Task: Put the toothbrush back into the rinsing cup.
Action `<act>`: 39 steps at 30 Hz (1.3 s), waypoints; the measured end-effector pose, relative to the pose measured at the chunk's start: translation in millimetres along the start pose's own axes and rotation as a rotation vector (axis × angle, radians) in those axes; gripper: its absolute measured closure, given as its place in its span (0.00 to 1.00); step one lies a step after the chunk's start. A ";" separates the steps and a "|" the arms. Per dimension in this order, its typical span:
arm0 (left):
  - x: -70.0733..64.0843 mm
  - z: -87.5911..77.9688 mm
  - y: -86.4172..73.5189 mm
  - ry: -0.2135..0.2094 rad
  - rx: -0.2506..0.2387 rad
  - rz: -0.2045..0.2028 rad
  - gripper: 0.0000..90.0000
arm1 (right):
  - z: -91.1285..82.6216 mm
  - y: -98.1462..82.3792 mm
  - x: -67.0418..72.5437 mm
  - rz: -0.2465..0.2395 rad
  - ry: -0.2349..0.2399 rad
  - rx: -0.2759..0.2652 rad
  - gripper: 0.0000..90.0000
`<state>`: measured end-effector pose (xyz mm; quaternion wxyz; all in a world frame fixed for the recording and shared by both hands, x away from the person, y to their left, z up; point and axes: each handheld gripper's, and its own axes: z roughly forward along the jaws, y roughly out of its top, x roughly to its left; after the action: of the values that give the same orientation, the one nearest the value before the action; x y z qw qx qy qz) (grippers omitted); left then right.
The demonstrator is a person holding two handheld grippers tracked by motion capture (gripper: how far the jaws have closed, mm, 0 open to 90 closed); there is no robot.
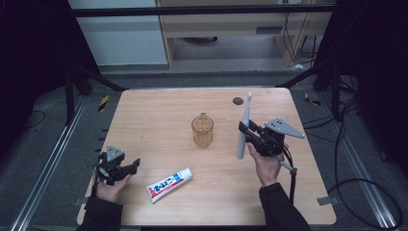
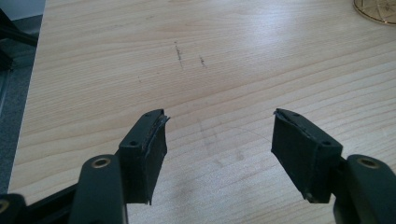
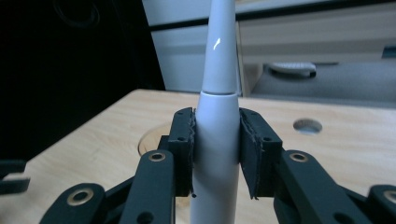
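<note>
Left gripper (image 1: 136,163) rests low at the near left part of the wooden table (image 1: 159,115), held in the person's left hand (image 1: 111,188). In the left gripper view its two black jaws stand wide apart with only bare wood between them; they hold nothing. Just to the right of it, near the front edge, a white toothpaste tube (image 1: 169,184) lies flat and slanted on the table, apart from both grippers. Further back, about the middle of the table, stands a clear amber cup (image 1: 202,130) with a handle, upright. Right of the cup, the right gripper (image 1: 244,129) is closed on the white electric toothbrush (image 1: 243,127). The pads press on both sides of its thick handle (image 3: 217,140). The toothbrush stands nearly upright, a little tilted, brush head on top, and its lower end seems to be off the table. A small dark hole (image 1: 238,101) shows in the table behind it.
</note>
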<state>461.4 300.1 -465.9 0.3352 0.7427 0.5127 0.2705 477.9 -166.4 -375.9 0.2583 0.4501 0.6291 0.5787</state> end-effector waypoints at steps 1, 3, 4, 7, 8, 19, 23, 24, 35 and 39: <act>0.1 0.0 -0.1 0.000 -0.001 0.000 0.39 | 2.1 1.7 1.2 0.001 -0.003 -0.013 0.75; 0.1 0.2 -0.2 0.000 0.000 0.001 0.39 | 5.9 4.8 3.2 0.011 0.000 -0.045 0.75; 0.1 0.2 -0.2 -0.001 0.000 0.001 0.39 | 8.2 6.2 4.3 0.016 0.003 -0.058 0.75; 0.1 0.2 -0.2 -0.001 -0.002 0.000 0.39 | 16.4 10.3 8.2 0.020 0.011 -0.084 0.75; 0.2 0.2 -0.2 0.000 -0.002 -0.001 0.39 | 19.3 11.6 9.9 0.026 0.014 -0.091 0.75; 0.7 -0.6 -0.1 -0.003 -0.006 -0.004 0.39 | 51.4 24.3 25.3 0.020 0.020 -0.160 0.75; 1.1 -0.6 -0.1 -0.003 -0.007 -0.006 0.39 | 62.7 28.6 28.5 0.025 0.016 -0.179 0.75; 1.1 -0.7 0.0 -0.004 -0.007 -0.006 0.39 | 65.2 29.7 29.2 0.023 0.017 -0.179 0.75; 1.1 -0.8 0.1 -0.007 -0.010 -0.006 0.39 | 90.8 33.4 32.6 0.033 -0.002 -0.210 0.75; 1.4 -0.9 0.2 -0.008 -0.010 -0.008 0.39 | 99.5 31.1 34.2 0.038 0.000 -0.207 0.75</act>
<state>461.3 301.6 -465.2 0.3421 0.7400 0.5129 0.2688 554.6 -89.7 -358.9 0.2922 0.4328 0.5574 0.6454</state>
